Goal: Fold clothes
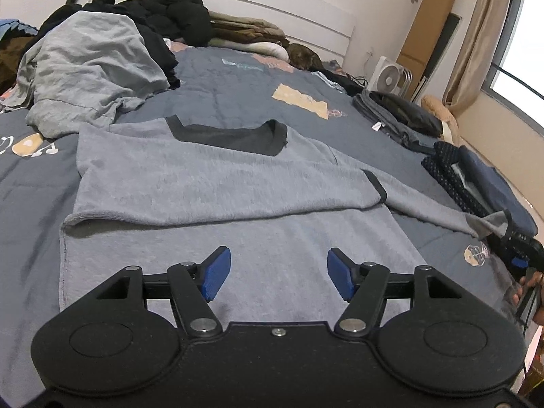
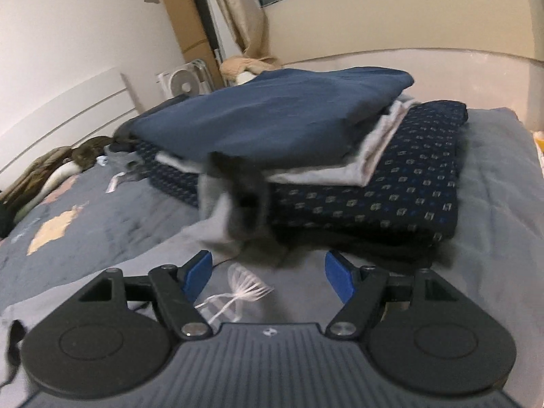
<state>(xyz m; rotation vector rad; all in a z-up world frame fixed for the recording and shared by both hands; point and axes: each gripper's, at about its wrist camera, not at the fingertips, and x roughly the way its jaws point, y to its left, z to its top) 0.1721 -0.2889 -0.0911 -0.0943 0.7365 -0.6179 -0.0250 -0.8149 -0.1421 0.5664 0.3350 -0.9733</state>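
Observation:
A grey sweater (image 1: pixel 210 183) with a dark collar (image 1: pixel 231 137) lies flat on the bed. Its left sleeve is folded across the chest, dark cuff (image 1: pixel 379 187) to the right. The other sleeve (image 1: pixel 438 209) stretches right toward the bed's edge. My left gripper (image 1: pixel 278 261) hovers open over the sweater's hem with nothing between its blue pads (image 1: pixel 216 277). My right gripper (image 2: pixel 268 265) is open too. Just beyond its fingertips the sleeve's dark cuff (image 2: pixel 246 197) shows blurred, touching neither pad. From the left wrist view the right gripper (image 1: pixel 520 255) sits by that cuff, held by a hand (image 1: pixel 530 285).
A stack of folded clothes (image 2: pixel 408 187), navy piece (image 2: pixel 272 112) on top, lies right behind the cuff. Unfolded grey (image 1: pixel 88 68) and black garments (image 1: pixel 176 13) pile up at the headboard. A white fan (image 1: pixel 387 78) and a cardboard roll (image 1: pixel 428 27) stand by the wall.

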